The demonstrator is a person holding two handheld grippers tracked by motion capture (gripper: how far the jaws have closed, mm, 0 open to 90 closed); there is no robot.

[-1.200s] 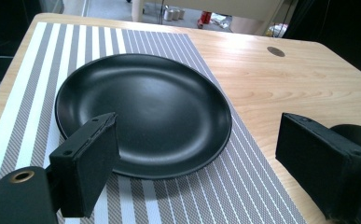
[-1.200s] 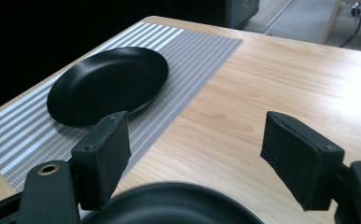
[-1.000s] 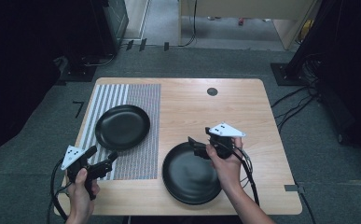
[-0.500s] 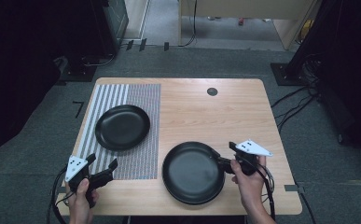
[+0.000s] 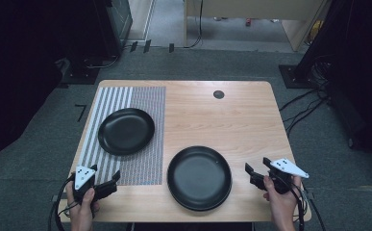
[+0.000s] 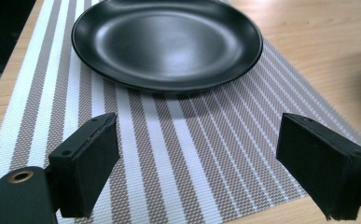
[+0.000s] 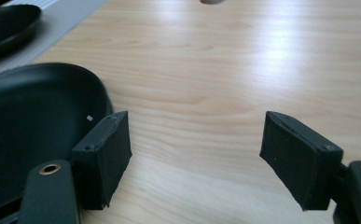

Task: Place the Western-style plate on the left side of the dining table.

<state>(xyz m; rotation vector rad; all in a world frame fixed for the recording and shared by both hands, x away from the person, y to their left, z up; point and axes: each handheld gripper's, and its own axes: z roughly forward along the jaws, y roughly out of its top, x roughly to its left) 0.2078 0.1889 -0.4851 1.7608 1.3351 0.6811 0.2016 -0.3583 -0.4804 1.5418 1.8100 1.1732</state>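
- Worktop (image 5: 203, 115) of pale wood seen from above, with a striped placemat (image 5: 126, 96) on its left half and two black plates.
- The larger plate (image 5: 199, 177) lies on bare wood at the near middle, its left rim just beside the mat's right edge.
- The smaller plate (image 5: 126, 131) sits on the mat, farther back and to the left, well apart from the larger one.
- The right claw (image 5: 252, 174) rests near the near right corner, jaws wide apart and holding nothing. It points left toward the larger plate, whose right rim is just beside it with a narrow strip of wood between.
- In the right gripper view the larger plate's rim (image 7: 38, 140) curves in at the left, beside the left jaw and not between the two.
- The left claw (image 5: 110, 180) rests at the near left over the mat's near edge, also wide open and empty. It points far and slightly right.
- In the left gripper view the smaller plate (image 6: 167, 41) lies straight ahead, with a stretch of bare mat between it and the jaws.
- Both plates are round, so neither has a long axis; either rim can be met from any side.
- The right hand is nearer the larger plate, the left hand nearer the smaller.
- Open wood spreads across the far right; the near edge is close behind both hands.
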